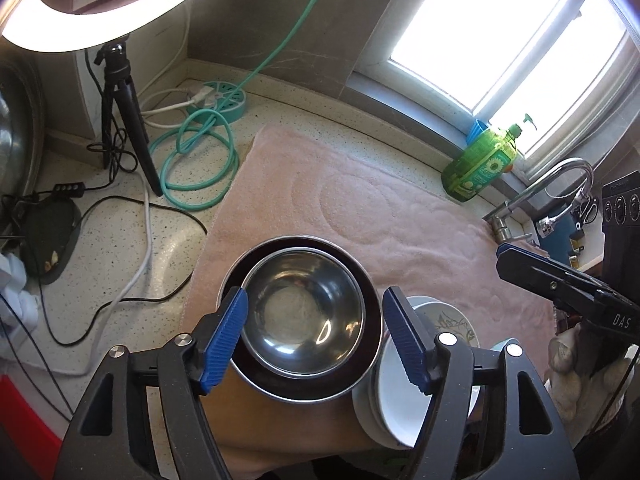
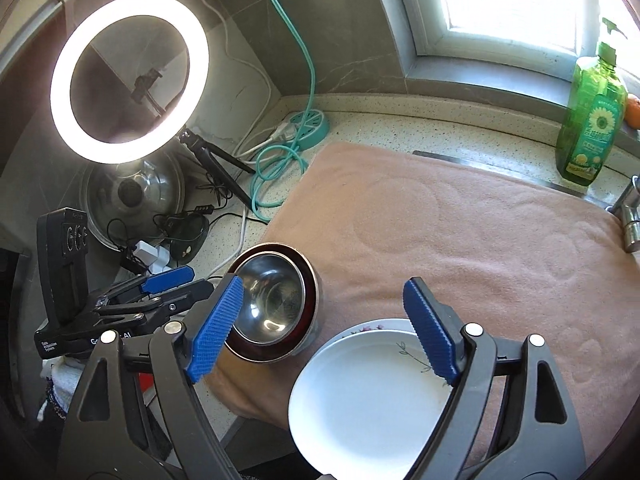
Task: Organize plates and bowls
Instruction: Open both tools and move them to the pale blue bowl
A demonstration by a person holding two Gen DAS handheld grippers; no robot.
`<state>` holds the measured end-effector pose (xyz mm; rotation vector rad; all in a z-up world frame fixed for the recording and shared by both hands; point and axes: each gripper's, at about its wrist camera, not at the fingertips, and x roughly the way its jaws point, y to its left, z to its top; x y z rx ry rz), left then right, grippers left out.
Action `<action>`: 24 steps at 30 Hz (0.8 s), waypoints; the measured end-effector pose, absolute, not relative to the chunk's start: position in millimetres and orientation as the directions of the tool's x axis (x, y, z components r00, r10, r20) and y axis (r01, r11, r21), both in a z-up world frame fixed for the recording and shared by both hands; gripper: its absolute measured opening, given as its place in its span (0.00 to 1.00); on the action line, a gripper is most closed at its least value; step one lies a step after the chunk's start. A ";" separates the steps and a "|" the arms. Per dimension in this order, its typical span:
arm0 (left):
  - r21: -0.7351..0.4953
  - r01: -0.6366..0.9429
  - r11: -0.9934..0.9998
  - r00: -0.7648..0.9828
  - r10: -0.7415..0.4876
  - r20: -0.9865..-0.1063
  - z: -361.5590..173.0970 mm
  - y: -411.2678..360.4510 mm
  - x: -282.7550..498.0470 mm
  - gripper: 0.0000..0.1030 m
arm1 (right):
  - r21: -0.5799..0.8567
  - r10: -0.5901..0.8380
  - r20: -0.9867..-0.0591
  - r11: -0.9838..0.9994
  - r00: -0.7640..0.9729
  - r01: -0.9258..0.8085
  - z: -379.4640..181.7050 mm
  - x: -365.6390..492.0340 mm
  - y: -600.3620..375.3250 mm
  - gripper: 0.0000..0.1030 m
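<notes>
Left claw [image 1: 314, 340]: blue ribbed fingers spread apart, holding nothing, poised either side of the bowls at lower centre of its view; likely lining up on the stack or just clear of it.
Bowls: small shiny steel bowl [image 1: 304, 314] nested inside a larger dark-lined steel bowl [image 1: 370, 344], so the bowl stacking looks done; the pair sits on the pink towel's near left corner.
Pink terry towel [image 2: 460, 232]: spread over the speckled stone bench [image 2: 360, 124], probably to cushion and steady the dishes; its upper and right stretch is bare, giving room to shift things.
Edges: the bowls stand near the towel's left edge; beyond it lie a coiled teal cable [image 2: 276, 176] and black wires, a snag risk on that side.
Plates: plain white round plate [image 2: 368, 396] lying on a flower-rimmed plate [image 2: 376, 325], just right of the bowls, near the towel's front edge.
Right claw [image 2: 324, 336]: fingers wide apart, empty, above the plates at lower centre of its view.
Far right: green dish-soap bottle [image 2: 592, 112] by the window, well apart.
</notes>
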<state>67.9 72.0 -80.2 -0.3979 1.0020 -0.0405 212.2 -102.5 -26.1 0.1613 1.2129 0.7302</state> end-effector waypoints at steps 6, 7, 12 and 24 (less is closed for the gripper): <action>-0.372 -0.102 0.923 0.550 -0.259 -0.794 -70.7 54.2 66.3 0.68 | 0.481 0.577 -0.786 0.796 0.221 -0.368 -9.1 208.5 -148.4 0.83; -0.376 -0.088 0.923 0.551 -0.269 -0.790 -68.1 49.8 65.6 0.68 | 0.476 0.572 -0.786 0.802 0.234 -0.361 -6.7 206.8 -156.2 0.83; -0.403 -0.030 0.915 0.560 -0.318 -0.765 -55.7 27.6 60.8 0.68 | 0.454 0.536 -0.792 0.837 0.293 -0.305 3.4 197.1 -200.4 0.83; -0.432 0.087 0.898 0.522 -0.411 -0.748 -57.5 -44.2 59.5 0.68 | 0.378 0.399 -0.829 0.916 0.392 -0.133 1.1 161.2 -307.9 0.83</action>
